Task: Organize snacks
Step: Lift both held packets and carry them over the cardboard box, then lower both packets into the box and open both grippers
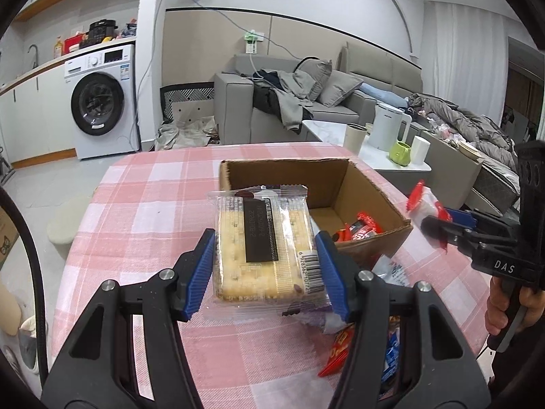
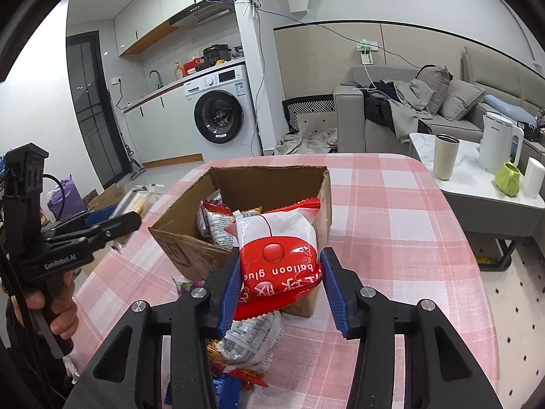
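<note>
Two grippers are loaded, one in each of your hands. Your left gripper (image 1: 265,266) has its blue jaws pressed against both long sides of a clear-wrapped cracker pack (image 1: 262,248), which it holds flat above the pink checked tablecloth (image 1: 136,225), just in front of the near left corner of the cardboard box (image 1: 238,170). Your right gripper (image 2: 279,286) grips a red and white packet (image 2: 279,248) printed "balloon glue"; the left jaw pad presses the packet's side, while whether the right pad touches it is hard to tell. That packet sits raised at the near edge of the box (image 2: 184,238), partly over its opening. From the left wrist view, the right gripper (image 1: 432,225) shows at the right, past the box's right wall, with the same packet (image 1: 422,204) in its tips. From the right wrist view, the left gripper (image 2: 126,218) shows at the left of the box, with the cracker pack (image 2: 136,201) blurred at its tips. Inside the box lie red-wrapped snacks (image 1: 361,228) against the near right corner. Under and just in front of your right gripper a loose heap of snacks (image 2: 245,344) lies on the cloth: a grey-printed bag on top, red and blue wrappers below it. Beyond the table, a side table (image 2: 470,184) carries a white kettle (image 2: 497,146), a beige tumbler (image 2: 446,156) and a green mug (image 2: 507,179).
</note>
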Motion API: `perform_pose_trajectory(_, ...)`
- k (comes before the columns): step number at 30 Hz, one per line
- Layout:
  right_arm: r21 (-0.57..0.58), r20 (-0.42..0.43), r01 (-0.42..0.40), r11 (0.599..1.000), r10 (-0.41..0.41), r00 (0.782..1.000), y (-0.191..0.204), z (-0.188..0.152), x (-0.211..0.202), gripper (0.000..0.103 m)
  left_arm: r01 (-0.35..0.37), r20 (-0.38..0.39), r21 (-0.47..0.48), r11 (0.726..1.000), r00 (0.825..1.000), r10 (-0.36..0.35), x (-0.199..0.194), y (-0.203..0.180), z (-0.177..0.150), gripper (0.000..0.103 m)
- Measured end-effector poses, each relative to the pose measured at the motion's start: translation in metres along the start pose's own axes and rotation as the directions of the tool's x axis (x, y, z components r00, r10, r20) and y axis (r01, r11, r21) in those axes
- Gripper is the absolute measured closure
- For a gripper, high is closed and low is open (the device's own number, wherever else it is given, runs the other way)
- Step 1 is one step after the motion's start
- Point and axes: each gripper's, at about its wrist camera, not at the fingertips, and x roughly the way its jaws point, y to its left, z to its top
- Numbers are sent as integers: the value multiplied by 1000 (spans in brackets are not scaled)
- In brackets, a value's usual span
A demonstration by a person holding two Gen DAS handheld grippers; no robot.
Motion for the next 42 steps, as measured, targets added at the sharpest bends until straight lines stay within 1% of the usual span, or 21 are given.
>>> perform_pose_trajectory(8,-25,2,-25,999,25,1000,13,10,10,57,-6,1,26,1000,1000,6,20,-17,12,47)
perform_pose_trajectory(23,-30,-9,-41,999,40,999,21,22,35,57,-9,-13,20,1000,1000,10,65,-21,33,47)
perform_pose_trajectory(32,-35,-20,-40,999,40,999,22,26,42,57,-16,-17,31,999,1000,16,89,-28,38,47)
perform_pose_trajectory(42,-15,-39,-39,999,38,998,18,28,55,57,-34,-29,41,999,999,36,113,-32,35,47)
